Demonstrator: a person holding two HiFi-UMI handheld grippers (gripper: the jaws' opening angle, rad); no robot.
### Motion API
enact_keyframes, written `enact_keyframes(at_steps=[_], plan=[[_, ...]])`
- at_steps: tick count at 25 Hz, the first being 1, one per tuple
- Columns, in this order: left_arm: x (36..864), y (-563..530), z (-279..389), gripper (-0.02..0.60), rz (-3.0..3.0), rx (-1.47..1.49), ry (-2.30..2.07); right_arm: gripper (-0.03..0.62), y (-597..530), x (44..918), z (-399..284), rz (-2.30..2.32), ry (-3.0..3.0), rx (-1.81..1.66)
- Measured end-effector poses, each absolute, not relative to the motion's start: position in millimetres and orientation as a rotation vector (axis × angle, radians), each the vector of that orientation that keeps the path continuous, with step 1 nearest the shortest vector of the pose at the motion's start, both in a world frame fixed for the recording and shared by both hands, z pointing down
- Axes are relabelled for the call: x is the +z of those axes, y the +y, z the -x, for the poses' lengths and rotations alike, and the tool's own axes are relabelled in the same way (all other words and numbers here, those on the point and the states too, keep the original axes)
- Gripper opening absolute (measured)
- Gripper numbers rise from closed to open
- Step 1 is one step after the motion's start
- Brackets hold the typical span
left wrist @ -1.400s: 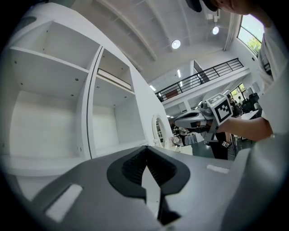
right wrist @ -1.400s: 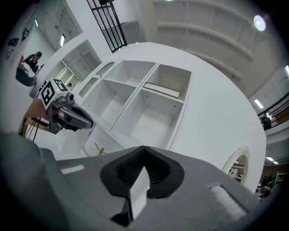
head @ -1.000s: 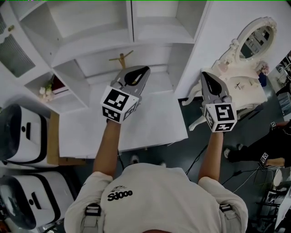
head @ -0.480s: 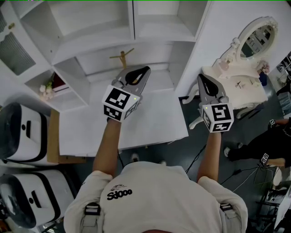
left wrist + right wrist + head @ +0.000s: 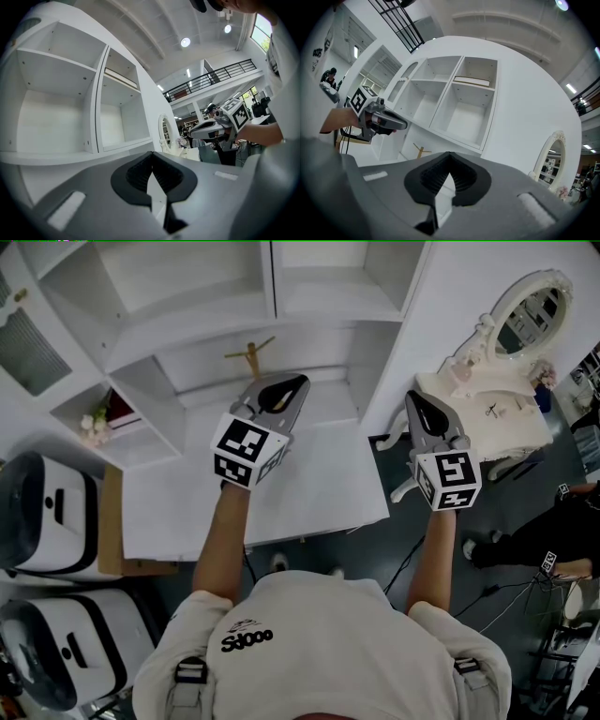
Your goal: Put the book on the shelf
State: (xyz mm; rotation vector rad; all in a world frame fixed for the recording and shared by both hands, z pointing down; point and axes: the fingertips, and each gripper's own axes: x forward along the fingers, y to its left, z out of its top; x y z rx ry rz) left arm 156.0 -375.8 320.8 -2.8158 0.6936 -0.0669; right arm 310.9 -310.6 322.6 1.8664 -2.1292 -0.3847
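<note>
White shelf stands far behind the surface. Left tool and right tool are closed and hold nothing, likely because the book already lies up there.

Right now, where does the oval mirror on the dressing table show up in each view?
Head view: the oval mirror is in the top right corner.
Left gripper view: the oval mirror is near the centre, narrow, seen almost edge-on.
Right gripper view: the oval mirror is at the lower right edge.
Shared landmark: the white shelf unit, which stands left of the mirror in all three views.
</note>
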Motion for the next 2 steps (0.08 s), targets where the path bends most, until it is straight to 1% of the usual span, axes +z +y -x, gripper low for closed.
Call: enact_keyframes(at_steps=[2], plan=[[321.8,-376.9,-155.5,0.018,2.817,-0.069,0.693,0.002,-311.6,323.7,-310.6,-1.866,-2.130,-0.381]])
